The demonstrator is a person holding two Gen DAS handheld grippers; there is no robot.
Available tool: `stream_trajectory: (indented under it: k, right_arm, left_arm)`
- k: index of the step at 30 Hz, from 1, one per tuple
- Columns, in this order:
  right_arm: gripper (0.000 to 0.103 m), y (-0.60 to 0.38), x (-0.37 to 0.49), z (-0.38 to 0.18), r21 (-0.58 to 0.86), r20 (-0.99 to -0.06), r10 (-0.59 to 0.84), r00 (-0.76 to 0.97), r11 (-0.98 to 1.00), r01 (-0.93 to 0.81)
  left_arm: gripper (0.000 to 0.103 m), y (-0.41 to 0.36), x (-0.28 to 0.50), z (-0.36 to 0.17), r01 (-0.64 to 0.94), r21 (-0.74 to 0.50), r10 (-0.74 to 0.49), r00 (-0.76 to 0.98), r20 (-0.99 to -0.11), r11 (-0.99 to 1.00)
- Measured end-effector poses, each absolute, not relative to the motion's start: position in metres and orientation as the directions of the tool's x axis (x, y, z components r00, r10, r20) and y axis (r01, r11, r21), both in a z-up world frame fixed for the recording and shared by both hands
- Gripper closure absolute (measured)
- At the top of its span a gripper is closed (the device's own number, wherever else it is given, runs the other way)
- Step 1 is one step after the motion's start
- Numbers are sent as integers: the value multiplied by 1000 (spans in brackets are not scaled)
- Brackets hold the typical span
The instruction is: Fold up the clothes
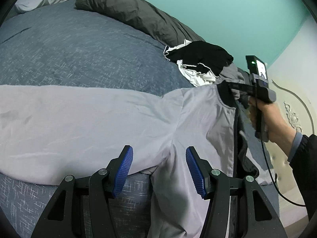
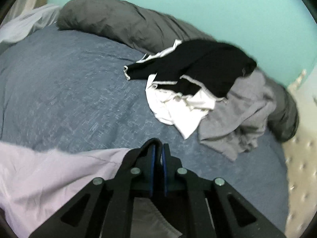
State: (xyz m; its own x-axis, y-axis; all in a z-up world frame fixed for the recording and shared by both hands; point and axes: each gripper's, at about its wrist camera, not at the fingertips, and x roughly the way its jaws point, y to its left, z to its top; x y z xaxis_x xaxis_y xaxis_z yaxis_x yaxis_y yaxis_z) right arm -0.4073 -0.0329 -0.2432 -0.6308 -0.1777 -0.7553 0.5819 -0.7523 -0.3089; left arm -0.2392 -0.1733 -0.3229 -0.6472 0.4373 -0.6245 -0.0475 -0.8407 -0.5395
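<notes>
A pale lilac jacket [image 1: 89,123] lies spread across the lower left of the frame on the blue bedspread [image 1: 69,49], not yet folded, with the left gripper [image 1: 159,170] hovering released over it. At right, the right gripper [image 2: 157,152] is clenched on the jacket's dark collar. A heap of black, white and grey clothes [image 2: 198,91] waits at upper right.

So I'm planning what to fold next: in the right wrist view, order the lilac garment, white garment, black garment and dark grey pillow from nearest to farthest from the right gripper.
1. Lilac garment, clamped in the right gripper, lower left.
2. White garment, ahead, slightly right.
3. Black garment, atop the pile.
4. Dark grey pillow, along the back wall.
</notes>
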Motion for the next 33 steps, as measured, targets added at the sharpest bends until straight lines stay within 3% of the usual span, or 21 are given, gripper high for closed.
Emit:
stream_trajectory:
  k: [4,5,7,15,22,27,33]
  right_arm:
    - [87,-24,-411,-239,-284,-757,-184,-627,-771,570]
    - [72,-21,-412,-236,-273,-755,-193,-626,-776,569]
    - [56,-9,-410,-228,-243,-755,-217,-619,-784,572]
    - [54,97,-393,-219,-138,-817,-252,-519,-789,599]
    - [49,198,-388,-270,-71,-908,-169,-384,-840,538]
    - [49,243,-382,-305,123,-919,-274,-285,-883,452]
    - [49,244,-377,-326,222,-906,-345,-244,-881,418]
  left_arm:
    - [43,-171,-241,-328,-45,-541,442,-635,-633,-840]
    - [43,-170,-241,-328,-47,-540,443,-634,-634,-840]
    - [43,-168,-240,-327,-52,-538,444,-633,-633,-841]
    - [43,-160,-237,-323,-66,-537,453,-628,-633,-841]
    - [43,-155,-238,-320,-71,-537,456,-629,-630,-840]
    - [43,-153,-241,-322,-71,-533,455,-622,-637,-843]
    - [43,-154,-242,-323,-65,-533,452,-621,-640,-844]
